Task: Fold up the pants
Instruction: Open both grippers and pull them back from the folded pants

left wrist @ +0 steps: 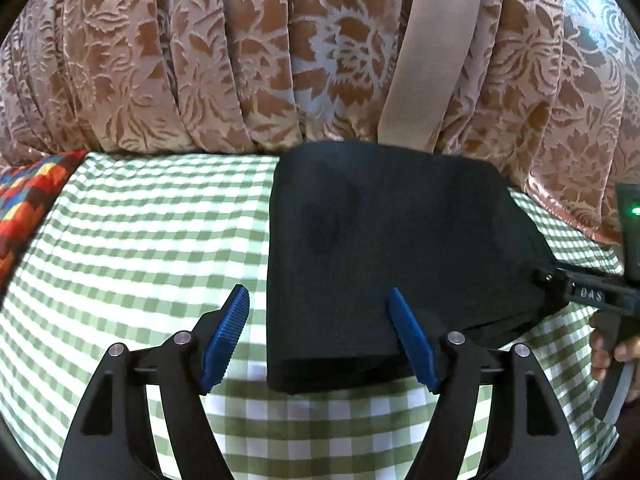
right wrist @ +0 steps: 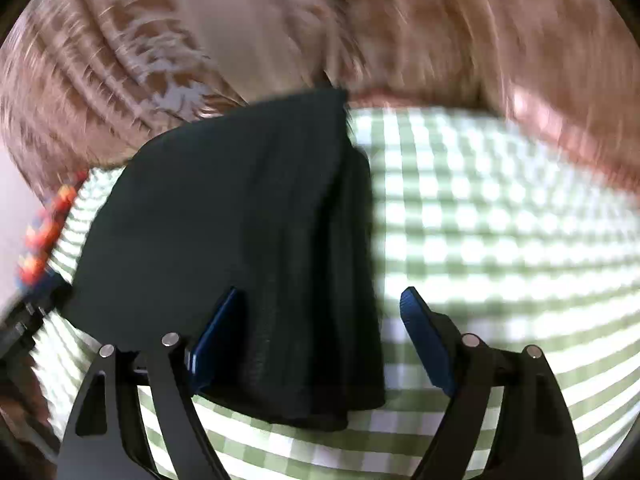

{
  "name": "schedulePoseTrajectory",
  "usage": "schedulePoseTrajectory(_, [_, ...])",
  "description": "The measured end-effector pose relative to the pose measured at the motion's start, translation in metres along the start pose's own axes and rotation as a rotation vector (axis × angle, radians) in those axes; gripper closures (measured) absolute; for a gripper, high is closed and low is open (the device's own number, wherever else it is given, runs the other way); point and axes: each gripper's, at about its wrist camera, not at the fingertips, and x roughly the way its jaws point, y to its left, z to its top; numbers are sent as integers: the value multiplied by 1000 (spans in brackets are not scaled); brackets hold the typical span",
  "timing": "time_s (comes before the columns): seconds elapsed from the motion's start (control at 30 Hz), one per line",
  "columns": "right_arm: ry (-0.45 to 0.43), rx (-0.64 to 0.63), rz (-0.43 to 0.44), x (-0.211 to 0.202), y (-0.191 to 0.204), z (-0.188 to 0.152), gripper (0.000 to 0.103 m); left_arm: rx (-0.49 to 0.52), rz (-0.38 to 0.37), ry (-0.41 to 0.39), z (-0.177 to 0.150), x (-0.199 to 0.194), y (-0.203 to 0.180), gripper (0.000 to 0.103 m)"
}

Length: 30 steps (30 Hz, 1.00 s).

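Observation:
The black pants (left wrist: 384,248) lie folded into a compact stack on the green-and-white checked cloth (left wrist: 140,240). My left gripper (left wrist: 318,300) is open and empty, its blue fingers astride the stack's near left edge. My right gripper (right wrist: 320,300) is open and empty over the right edge of the pants (right wrist: 224,216), left finger over the fabric, right finger over the cloth (right wrist: 500,232). The right gripper also shows in the left wrist view (left wrist: 538,274), at the stack's right corner. The right wrist view is motion-blurred.
A brown floral curtain (left wrist: 200,60) with a beige tie band (left wrist: 432,52) hangs right behind the surface's far edge. A multicoloured patterned cloth (left wrist: 28,200) lies at the far left. A hand (left wrist: 612,352) holds the right gripper's handle.

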Motion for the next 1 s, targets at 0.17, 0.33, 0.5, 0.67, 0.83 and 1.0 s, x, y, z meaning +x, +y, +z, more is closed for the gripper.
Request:
schedulePoseTrajectory(0.17, [-33, 79, 31, -13, -9, -7, 22, -17, 0, -29, -6, -14, -3, 32])
schedulePoseTrajectory(0.33, [-131, 59, -41, -57, 3, -20, 17, -29, 12, -76, -15, -39, -8, 24])
schedulePoseTrajectory(0.5, [-172, 18, -94, -84, 23, -43, 11, -37, 43, -119, -24, -67, -15, 23])
schedulePoseTrajectory(0.67, [-216, -65, -196, -95, 51, -77, 5, -25, 95, -166, -38, -94, -25, 10])
schedulePoseTrajectory(0.83, [-226, -133, -234, -95, 79, -111, 4, -10, 125, -176, -58, -113, -37, 7])
schedulePoseTrajectory(1.0, [-265, -196, -273, -99, 95, -128, 3, -30, 119, -173, -74, -126, -42, 4])
